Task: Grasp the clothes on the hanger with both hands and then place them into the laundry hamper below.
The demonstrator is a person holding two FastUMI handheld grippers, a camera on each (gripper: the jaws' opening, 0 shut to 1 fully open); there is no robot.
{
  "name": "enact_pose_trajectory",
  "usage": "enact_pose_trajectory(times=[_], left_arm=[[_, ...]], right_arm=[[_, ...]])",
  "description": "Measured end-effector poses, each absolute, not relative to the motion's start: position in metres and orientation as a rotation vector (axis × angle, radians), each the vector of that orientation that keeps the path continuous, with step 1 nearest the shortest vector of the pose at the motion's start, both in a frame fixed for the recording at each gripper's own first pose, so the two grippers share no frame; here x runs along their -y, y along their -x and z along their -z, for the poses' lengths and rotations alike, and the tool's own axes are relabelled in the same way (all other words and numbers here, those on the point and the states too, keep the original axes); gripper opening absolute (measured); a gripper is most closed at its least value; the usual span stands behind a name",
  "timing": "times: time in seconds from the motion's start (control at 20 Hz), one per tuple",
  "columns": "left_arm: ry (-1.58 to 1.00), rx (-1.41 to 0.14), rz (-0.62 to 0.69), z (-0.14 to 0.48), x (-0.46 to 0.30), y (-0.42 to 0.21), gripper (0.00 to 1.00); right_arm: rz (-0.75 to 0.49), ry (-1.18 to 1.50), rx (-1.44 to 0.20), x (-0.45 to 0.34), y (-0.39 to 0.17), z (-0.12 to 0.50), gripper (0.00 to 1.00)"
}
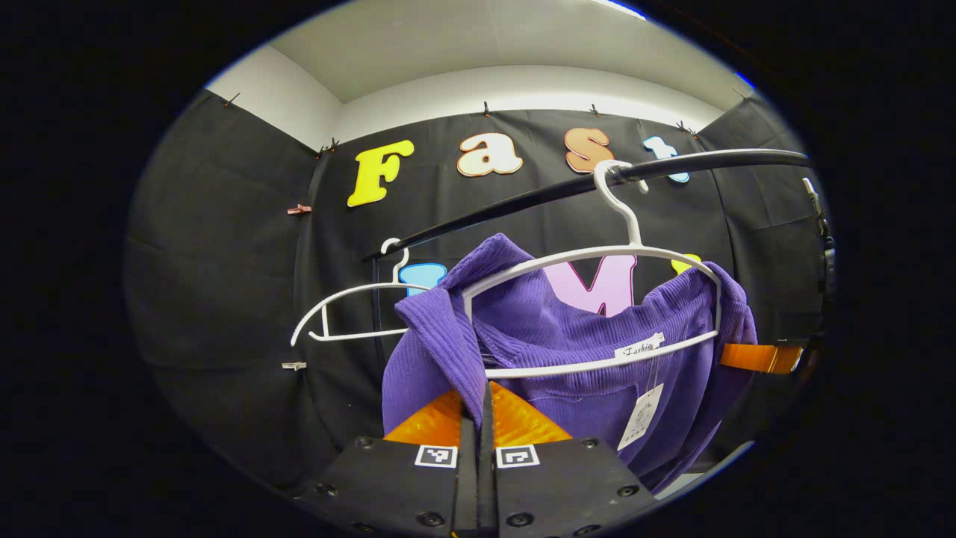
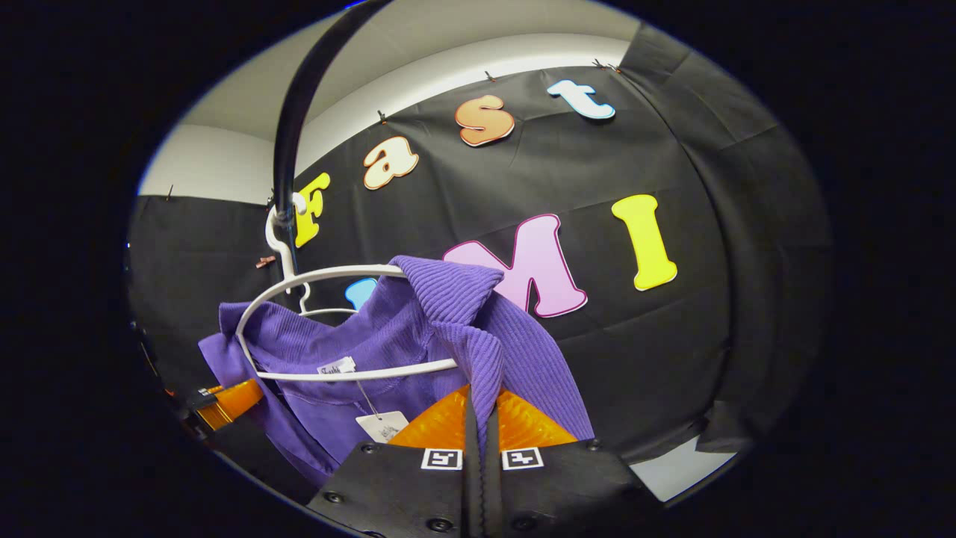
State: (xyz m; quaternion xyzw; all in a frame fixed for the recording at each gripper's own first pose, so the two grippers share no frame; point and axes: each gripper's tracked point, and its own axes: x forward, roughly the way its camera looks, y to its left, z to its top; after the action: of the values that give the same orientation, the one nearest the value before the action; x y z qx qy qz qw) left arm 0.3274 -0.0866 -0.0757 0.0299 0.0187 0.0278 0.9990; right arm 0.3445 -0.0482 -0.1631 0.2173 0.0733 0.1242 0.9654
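Both claws, left claw [image 1: 476, 407] and right claw [image 2: 482, 411], clamped on purple sweater [image 1: 567, 336].

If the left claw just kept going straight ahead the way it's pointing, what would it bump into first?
The left claw is already shut on a fold of the purple sweater. Straight on lies more sweater, then probably the white hanger; depth beyond is hard to judge.

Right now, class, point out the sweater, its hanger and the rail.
sweater [image 1: 538, 329]: left gripper view, ribbed back panel.
hanger [image 1: 597, 254]: left gripper view, top arm.
rail [image 1: 717, 161]: left gripper view, bar's right stretch.
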Motion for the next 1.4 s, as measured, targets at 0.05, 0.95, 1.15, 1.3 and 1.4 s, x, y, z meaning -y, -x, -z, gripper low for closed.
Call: enact_pose_trajectory(times=[0.05, 0.95, 1.15, 1.3, 1.4], left_arm=[[-0.069, -0.042, -0.056, 0.075, 0.086, -0.327, 0.05], [-0.138, -0.047, -0.124, 0.045, 0.050, -0.338, 0.05], [-0.120, -0.084, -0.122, 0.059, 0.041, -0.345, 0.05], [-0.111, -0.130, -0.148, 0.077, 0.023, -0.344, 0.03], [-0.114, -0.173, -0.163, 0.098, 0.012, -0.338, 0.05]], right_arm=[[-0.246, -0.436, -0.138, 0.055, -0.346, 0.158, 0.05], [-0.067, -0.498, -0.025, 0.143, -0.425, 0.133, 0.04], [-0.058, -0.488, -0.109, 0.140, -0.427, 0.173, 0.05], [-0.092, -0.472, -0.167, 0.118, -0.407, 0.199, 0.05], [-0.119, -0.481, -0.204, 0.103, -0.391, 0.212, 0.04]])
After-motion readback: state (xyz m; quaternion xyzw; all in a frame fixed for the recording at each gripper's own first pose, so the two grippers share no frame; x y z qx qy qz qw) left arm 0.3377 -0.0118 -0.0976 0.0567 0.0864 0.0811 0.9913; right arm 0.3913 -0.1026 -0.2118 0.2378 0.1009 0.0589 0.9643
